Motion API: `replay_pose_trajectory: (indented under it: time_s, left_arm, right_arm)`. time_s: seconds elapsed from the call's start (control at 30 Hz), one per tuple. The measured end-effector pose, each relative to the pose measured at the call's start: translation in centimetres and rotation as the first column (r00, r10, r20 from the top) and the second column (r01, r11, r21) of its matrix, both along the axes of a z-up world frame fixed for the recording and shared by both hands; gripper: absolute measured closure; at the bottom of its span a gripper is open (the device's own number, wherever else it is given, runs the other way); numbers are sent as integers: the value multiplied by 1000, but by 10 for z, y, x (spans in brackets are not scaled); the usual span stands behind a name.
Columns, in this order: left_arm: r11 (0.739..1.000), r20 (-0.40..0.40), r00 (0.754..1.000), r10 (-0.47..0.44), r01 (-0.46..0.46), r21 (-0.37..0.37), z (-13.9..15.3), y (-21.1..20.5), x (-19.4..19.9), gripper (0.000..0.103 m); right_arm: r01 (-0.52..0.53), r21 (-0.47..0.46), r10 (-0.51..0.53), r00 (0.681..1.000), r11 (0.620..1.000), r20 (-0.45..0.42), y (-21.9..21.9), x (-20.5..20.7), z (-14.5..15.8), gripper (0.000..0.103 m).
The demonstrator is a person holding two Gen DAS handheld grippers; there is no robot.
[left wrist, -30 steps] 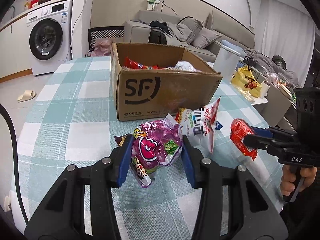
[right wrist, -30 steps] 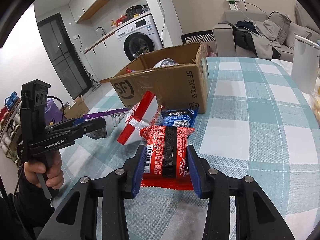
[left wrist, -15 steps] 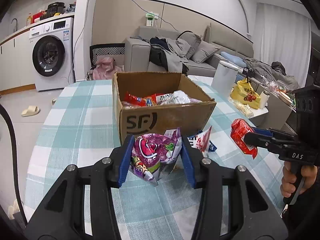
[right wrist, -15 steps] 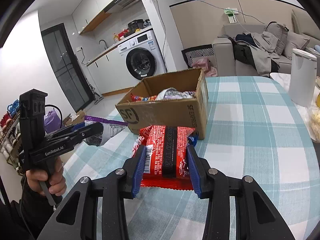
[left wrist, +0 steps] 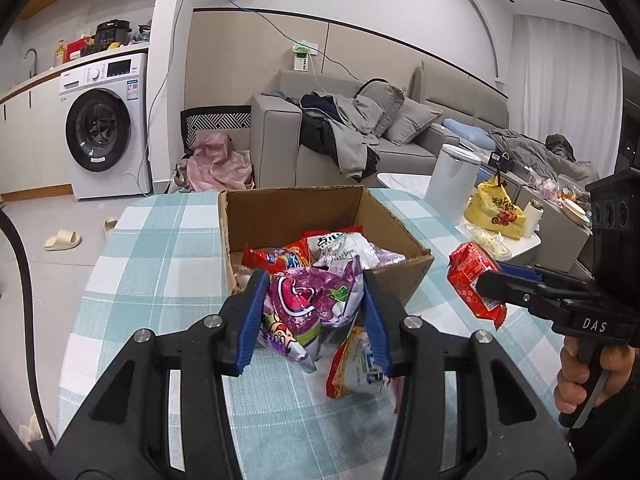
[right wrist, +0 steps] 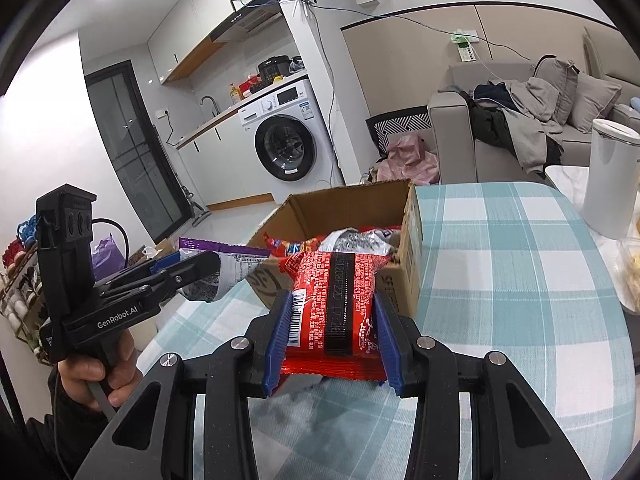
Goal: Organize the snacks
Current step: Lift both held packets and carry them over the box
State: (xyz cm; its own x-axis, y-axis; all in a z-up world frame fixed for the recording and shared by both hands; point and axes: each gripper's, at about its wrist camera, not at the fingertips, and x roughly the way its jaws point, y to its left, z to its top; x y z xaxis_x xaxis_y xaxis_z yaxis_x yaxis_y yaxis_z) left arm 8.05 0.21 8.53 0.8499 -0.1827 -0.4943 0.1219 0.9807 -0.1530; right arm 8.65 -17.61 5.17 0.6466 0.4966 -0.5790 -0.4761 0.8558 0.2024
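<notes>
Between right gripper (right wrist: 334, 336) fingers: red packet (right wrist: 334, 300), long axis toward box (right wrist: 412, 224).

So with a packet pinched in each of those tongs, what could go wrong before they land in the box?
The purple packet is squeezed by its crinkled middle in the left tongs, so it might slip out.

The cardboard box already holds a heap of snacks, so the red packet in the right tongs may settle high or slide off.

Both tongs aim at the same box and could bump.

Lower centre, the left gripper (left wrist: 312, 312) hides part of a snack packet (left wrist: 354, 364) lying on the table.
</notes>
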Motion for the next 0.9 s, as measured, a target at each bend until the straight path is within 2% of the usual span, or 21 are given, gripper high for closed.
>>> replay_pose_trajectory:
  time_s: [0.2, 0.6, 0.9]
  left_arm:
    - [999, 0, 1000, 27, -27, -22, 6, 5, 29, 60]
    - [998, -2, 998, 63, -63, -16, 5, 13, 83, 60]
    - [997, -9, 998, 70, -69, 31, -9, 5, 115, 60]
  right_arm:
    - [0, 9, 0, 1000, 1000, 12, 10, 19, 7, 62]
    - [13, 15, -13, 1000, 1000, -9, 24, 62, 2, 62]
    - [28, 10, -28, 999, 1000, -35, 33, 86, -9, 62]
